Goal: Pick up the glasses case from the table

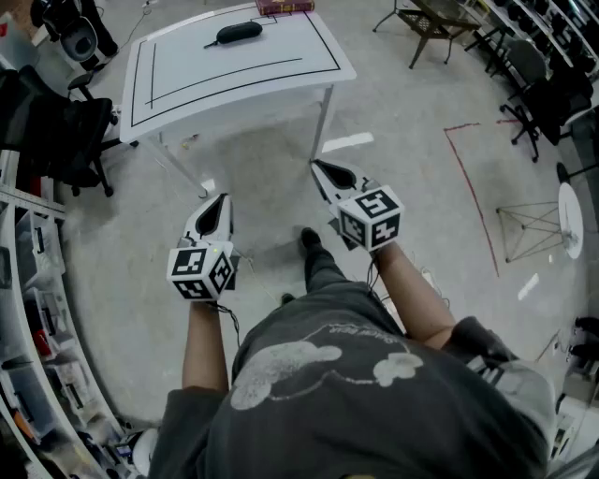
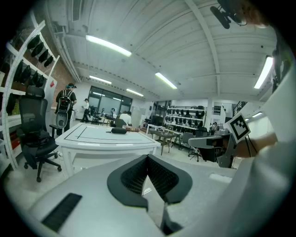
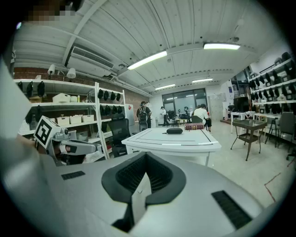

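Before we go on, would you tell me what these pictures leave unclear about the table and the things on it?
Glasses case: too small and far in every view to show a latch or seam.
Book: cut by the top edge in the head view; cover print too small in the right gripper view.
Table, far legs: hidden under its top in the head view.

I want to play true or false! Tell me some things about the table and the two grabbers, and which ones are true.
1. The glasses case lies on the white table. True.
2. The left gripper holds the case. False: its jaws are shut on nothing, well short of the table.
3. The right gripper is shut and empty. True.
4. The book lies on the floor. False: it lies at the table's far edge.
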Demonstrator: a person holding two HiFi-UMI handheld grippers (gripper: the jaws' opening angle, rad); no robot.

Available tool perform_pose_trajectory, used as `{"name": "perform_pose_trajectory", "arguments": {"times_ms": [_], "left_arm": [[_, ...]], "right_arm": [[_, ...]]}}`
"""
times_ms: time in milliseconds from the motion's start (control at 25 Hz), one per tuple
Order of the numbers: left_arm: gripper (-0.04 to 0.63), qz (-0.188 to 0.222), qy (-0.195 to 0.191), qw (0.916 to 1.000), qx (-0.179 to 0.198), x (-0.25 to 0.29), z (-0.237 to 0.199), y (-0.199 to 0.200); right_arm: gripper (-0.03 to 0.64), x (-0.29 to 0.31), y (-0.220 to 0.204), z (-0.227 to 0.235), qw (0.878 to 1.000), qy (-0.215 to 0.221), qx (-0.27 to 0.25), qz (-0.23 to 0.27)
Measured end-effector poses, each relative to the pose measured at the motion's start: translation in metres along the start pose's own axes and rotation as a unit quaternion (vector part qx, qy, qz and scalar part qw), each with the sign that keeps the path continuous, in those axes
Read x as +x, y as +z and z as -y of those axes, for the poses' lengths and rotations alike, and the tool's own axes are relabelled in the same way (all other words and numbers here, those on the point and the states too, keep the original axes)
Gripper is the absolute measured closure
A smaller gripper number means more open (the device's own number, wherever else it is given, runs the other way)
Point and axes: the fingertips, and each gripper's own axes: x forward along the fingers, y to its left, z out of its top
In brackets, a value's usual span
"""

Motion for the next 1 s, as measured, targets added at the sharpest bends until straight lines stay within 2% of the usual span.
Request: {"name": "perform_pose_trajectory", "arguments": {"times_ms": [560, 720, 1000], "left_arm": [[0.594, 0.007, 0.018, 0.9998, -0.009, -0.028, 0.006, -0.016], [0.594, -0.003, 0.021, 0.9997, -0.015, -0.010, 0.002, -0.021], [0.594, -0.012, 0.033, 0.9993, -0.014, 0.050, -0.010, -0.001]], "right_arm": [[0.618, -0.024, -0.022, -0.011, 1.000, 0.004, 0.011, -0.003], [0.617, -0.019, -0.027, 0.008, 0.999, 0.002, 0.039, 0.004], [0.617, 0.024, -0.015, 0.070, 0.999, 0.002, 0.048, -0.004]]}}
